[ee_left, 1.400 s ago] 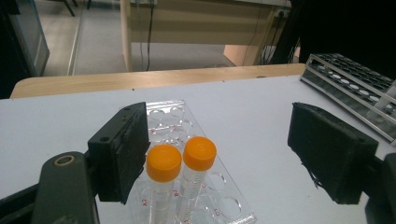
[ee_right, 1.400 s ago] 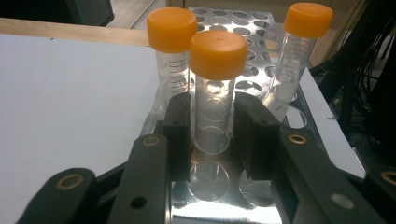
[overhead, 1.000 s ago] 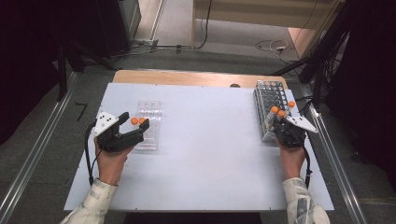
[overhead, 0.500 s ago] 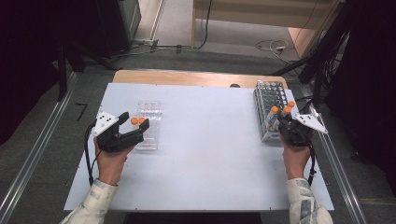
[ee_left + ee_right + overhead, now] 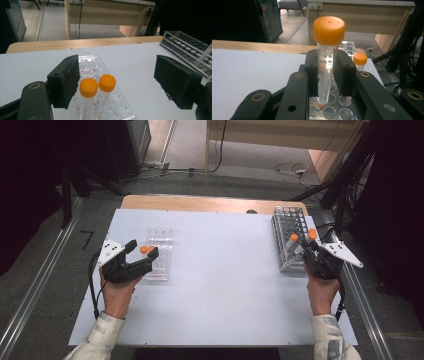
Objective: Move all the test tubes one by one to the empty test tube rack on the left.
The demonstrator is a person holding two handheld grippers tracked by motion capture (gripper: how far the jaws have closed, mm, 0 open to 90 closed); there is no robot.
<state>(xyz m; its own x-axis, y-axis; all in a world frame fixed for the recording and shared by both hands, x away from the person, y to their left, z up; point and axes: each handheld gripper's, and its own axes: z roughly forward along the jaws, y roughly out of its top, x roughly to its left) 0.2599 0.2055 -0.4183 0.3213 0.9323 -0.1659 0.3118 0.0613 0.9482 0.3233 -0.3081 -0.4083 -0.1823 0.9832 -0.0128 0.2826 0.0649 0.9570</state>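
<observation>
My right gripper (image 5: pixel 325 75) is shut on a clear tube with an orange cap (image 5: pixel 329 30). It holds the tube upright, with the tip just above the holes of the grey tube rack (image 5: pixel 329 111). In the high view this gripper (image 5: pixel 302 248) hovers over the near end of that rack (image 5: pixel 286 222) at the table's right edge. Another orange-capped tube (image 5: pixel 360 61) stands in the rack beyond. My left gripper (image 5: pixel 117 75) is open. Two orange-capped tubes (image 5: pixel 98 86) stand between its jaws, close to the left one, in a clear plastic tray (image 5: pixel 87 61). From above, the left gripper (image 5: pixel 142 251) sits at that tray (image 5: pixel 161 237).
A white board (image 5: pixel 220 285) covers the table, with a wooden strip (image 5: pixel 200 202) along its far edge. Cables and dark equipment lie on the floor beyond. A metal rail (image 5: pixel 360 300) runs along the right side.
The right gripper has risen with its tube, lifting it out of the grey rack. The left gripper and the two tubes in the clear tray have not moved.
</observation>
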